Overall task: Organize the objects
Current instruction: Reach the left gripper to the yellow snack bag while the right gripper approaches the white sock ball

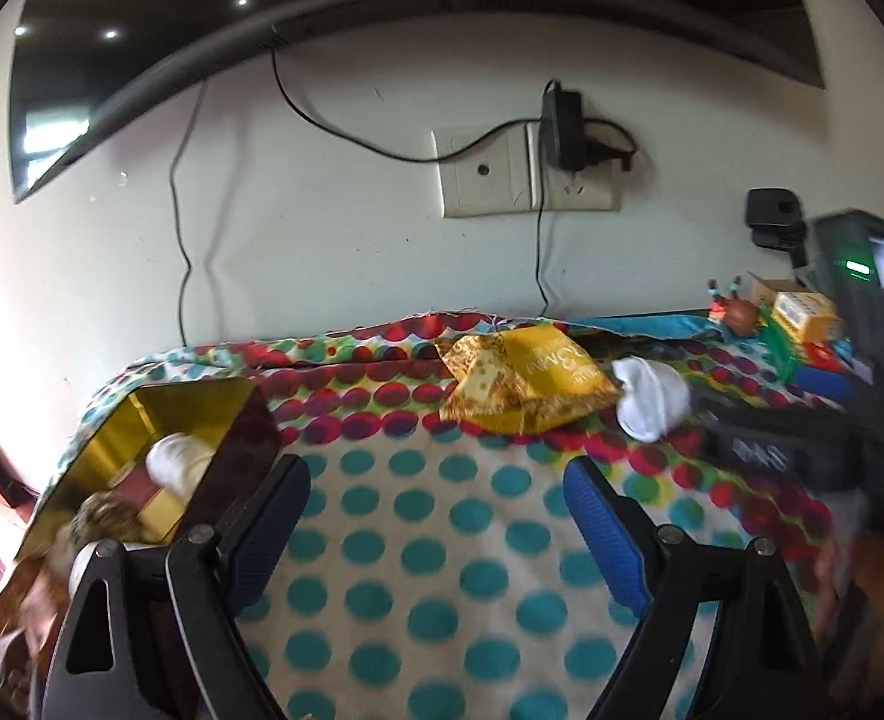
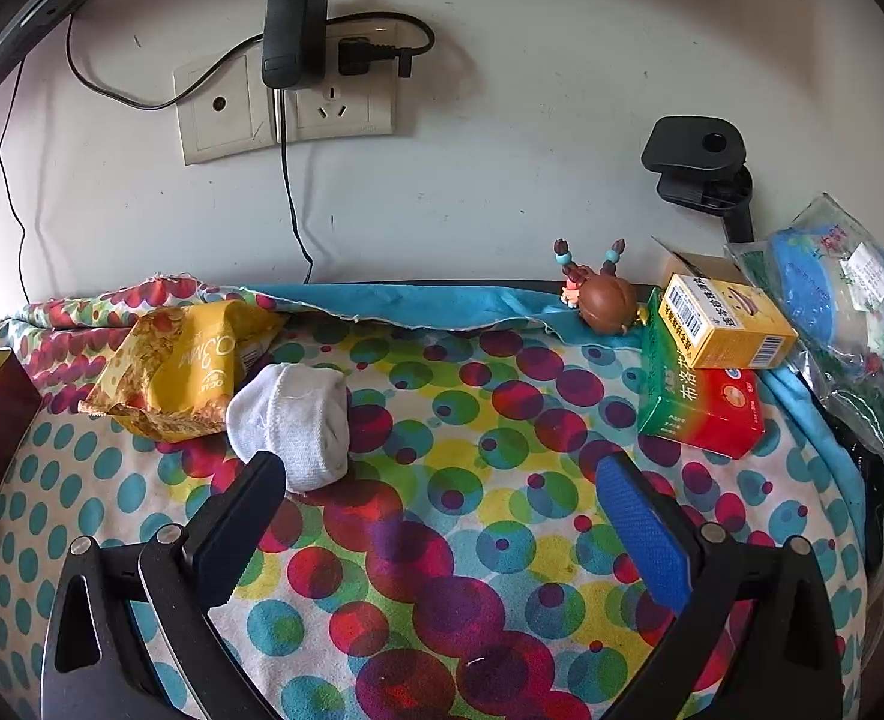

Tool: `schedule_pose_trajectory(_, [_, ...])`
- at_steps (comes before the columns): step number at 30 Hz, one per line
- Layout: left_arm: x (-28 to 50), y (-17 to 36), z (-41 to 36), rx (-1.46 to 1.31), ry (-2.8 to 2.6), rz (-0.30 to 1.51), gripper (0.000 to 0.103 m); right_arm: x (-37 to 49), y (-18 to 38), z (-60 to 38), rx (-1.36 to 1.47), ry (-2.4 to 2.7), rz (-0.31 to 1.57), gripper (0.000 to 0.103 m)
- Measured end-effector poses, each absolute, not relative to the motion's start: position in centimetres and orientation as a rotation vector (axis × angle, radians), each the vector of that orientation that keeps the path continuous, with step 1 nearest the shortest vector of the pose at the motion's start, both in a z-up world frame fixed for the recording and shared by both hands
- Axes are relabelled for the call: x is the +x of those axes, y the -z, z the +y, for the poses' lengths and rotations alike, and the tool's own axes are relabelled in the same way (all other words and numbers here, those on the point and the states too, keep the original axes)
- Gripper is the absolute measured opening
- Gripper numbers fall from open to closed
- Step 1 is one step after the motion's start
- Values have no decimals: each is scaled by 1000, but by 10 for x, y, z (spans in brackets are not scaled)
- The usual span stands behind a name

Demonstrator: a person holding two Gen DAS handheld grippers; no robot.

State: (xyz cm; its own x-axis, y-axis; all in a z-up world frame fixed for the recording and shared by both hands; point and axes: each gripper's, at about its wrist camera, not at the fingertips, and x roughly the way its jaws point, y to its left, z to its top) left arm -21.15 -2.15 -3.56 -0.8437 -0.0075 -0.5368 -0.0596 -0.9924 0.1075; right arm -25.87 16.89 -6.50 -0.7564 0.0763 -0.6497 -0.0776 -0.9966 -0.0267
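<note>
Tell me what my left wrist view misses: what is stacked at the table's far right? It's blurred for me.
Observer: A yellow box lies on top of a green and red box.
Operator: And that brown thing behind them?
Observer: A small figurine with two beaded horns, beside the boxes.
Operator: Is the right gripper holding anything?
Observer: No. The right gripper is open and empty; the white sock lies by its left finger.

Bright daylight glare at left edge, motion blur in left view; right view sharp, fisheye-bowed edges
</note>
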Motion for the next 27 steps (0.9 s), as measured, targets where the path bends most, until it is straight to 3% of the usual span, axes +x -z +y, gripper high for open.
schedule_pose_trajectory(15, [-320,37,2,-999,-2977,87,89,-261,66,167,-1076,-2884,9,103])
schedule_pose_trajectory(27, [-340,53,4,-1073,-2951,11,89,-260,68,168,-1082,-2887,6,103])
